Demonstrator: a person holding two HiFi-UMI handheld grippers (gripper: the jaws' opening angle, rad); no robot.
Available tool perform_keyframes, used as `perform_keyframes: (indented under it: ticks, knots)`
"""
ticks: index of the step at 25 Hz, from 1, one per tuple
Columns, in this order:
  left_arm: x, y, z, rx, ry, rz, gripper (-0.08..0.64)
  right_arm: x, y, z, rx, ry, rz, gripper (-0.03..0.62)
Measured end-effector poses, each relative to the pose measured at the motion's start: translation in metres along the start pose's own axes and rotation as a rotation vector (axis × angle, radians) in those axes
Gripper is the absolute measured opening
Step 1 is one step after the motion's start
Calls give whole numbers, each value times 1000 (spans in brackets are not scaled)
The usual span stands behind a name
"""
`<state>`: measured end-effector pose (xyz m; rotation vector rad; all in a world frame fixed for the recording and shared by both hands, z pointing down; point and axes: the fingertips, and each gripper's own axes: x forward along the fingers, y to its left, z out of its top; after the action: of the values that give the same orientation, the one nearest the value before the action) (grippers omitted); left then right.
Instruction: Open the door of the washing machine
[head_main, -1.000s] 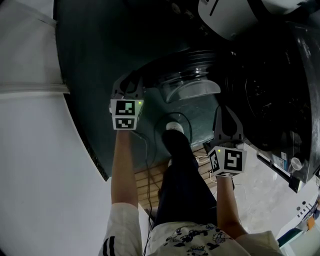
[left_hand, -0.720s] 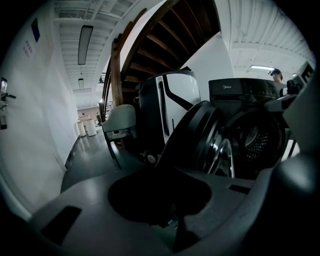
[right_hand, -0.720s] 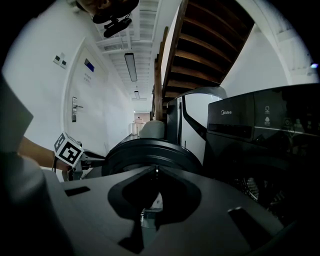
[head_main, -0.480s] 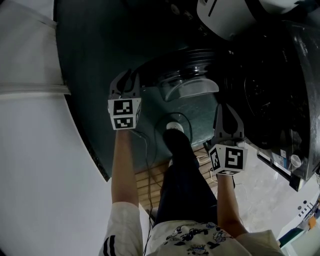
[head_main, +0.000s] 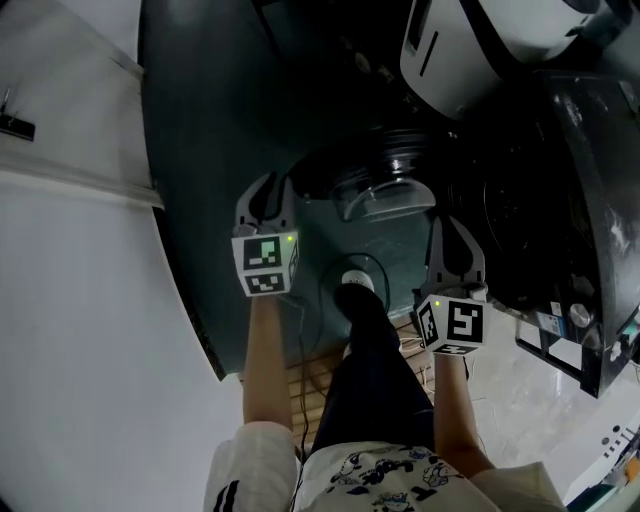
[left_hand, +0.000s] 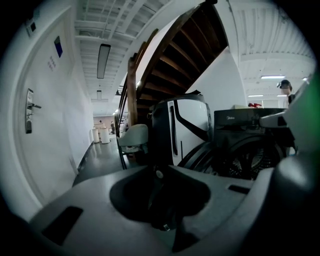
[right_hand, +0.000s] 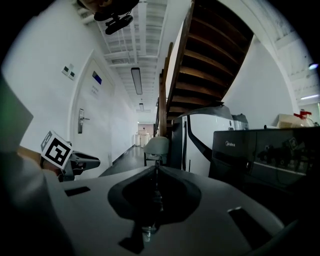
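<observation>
The dark washing machine (head_main: 545, 200) stands at the right, its round door (head_main: 515, 215) facing me; it also shows as the washing machine (left_hand: 247, 125) and the washing machine (right_hand: 260, 155). My left gripper (head_main: 267, 182) hangs in the air left of the chair, well away from the door. Its jaws are closing, with a narrow gap and nothing between them, and the left gripper (left_hand: 156, 172) points past the chair. My right gripper (head_main: 452, 222) is shut and empty just left of the machine's front, not touching it. The right gripper (right_hand: 156, 167) points down the corridor.
A grey chair (head_main: 385, 195) stands between the grippers, and a white appliance (head_main: 470, 50) behind it. A white wall with a door (left_hand: 30, 110) runs along the left. A wooden staircase (left_hand: 190, 50) rises overhead. My leg and shoe (head_main: 355, 300) and a cable (head_main: 345, 268) are below.
Both grippers have lifted, and the left one has shifted a little to the right in the head view. The head view itself has tilted, showing more of the white appliance.
</observation>
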<state>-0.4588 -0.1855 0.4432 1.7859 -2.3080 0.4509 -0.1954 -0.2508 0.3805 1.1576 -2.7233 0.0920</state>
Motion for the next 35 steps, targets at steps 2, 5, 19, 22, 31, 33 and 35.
perform_keyframes:
  ticks: [2, 5, 19, 22, 31, 33, 35]
  knots:
    - [-21, -2, 20, 5, -27, 8, 61, -9, 6, 19, -11, -31, 8, 25]
    - [-52, -6, 55, 6, -83, 38, 10, -23, 10, 45, -18, -79, 11, 25]
    - [-194, -30, 190, 9, -295, 131, 3, -103, 30, 160, -30, -263, 12, 25]
    - [-218, -32, 207, 17, -326, 145, 2, -117, 37, 176, -24, -291, 20, 25]
    - [-274, -26, 230, 6, -383, 213, 2, -152, 48, 205, -32, -350, 33, 25]
    - [-283, -27, 233, -3, -391, 224, 2, -156, 49, 209, -35, -356, 38, 25]
    - [-290, -28, 234, -9, -398, 231, 2, -160, 51, 211, -42, -359, 42, 25]
